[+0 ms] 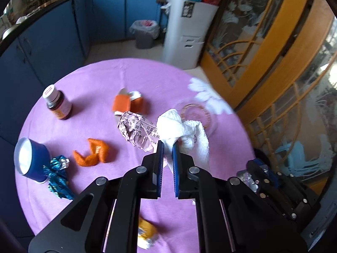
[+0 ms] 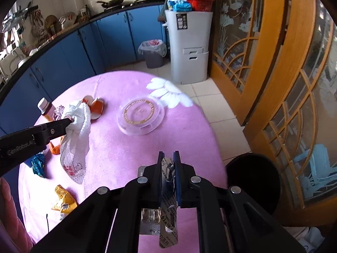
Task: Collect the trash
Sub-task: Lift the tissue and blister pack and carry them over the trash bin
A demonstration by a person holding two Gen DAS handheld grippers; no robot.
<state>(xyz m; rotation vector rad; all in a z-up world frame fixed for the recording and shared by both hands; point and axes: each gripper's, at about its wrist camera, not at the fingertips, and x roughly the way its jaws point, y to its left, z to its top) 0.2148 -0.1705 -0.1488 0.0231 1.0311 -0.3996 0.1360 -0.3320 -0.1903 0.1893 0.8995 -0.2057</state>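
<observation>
My left gripper point(image 1: 167, 145) is shut on a crumpled white paper towel point(image 1: 185, 135) and holds it above the round table's purple cloth point(image 1: 94, 88); it also shows in the right wrist view point(image 2: 78, 124). My right gripper point(image 2: 168, 156) is shut on silver pill blister packs point(image 2: 168, 191) near the table's right edge, beside a black bin point(image 2: 254, 185) on the floor. On the table lie crumpled printed paper point(image 1: 137, 130), an orange box point(image 1: 128, 104), orange peel point(image 1: 94, 152), a blue foil wrapper point(image 1: 58, 175), a yellow wrapper point(image 2: 63, 200) and a clear plastic lid point(image 2: 141, 116).
A brown pill bottle point(image 1: 58, 104) and a blue can point(image 1: 30, 161) stand at the table's left. A grey lined bin point(image 2: 153, 52) and a white cabinet point(image 2: 189, 46) stand on the floor beyond. Blue cupboards point(image 2: 69, 52) run along the left; a wooden glass door point(image 2: 273, 73) is at the right.
</observation>
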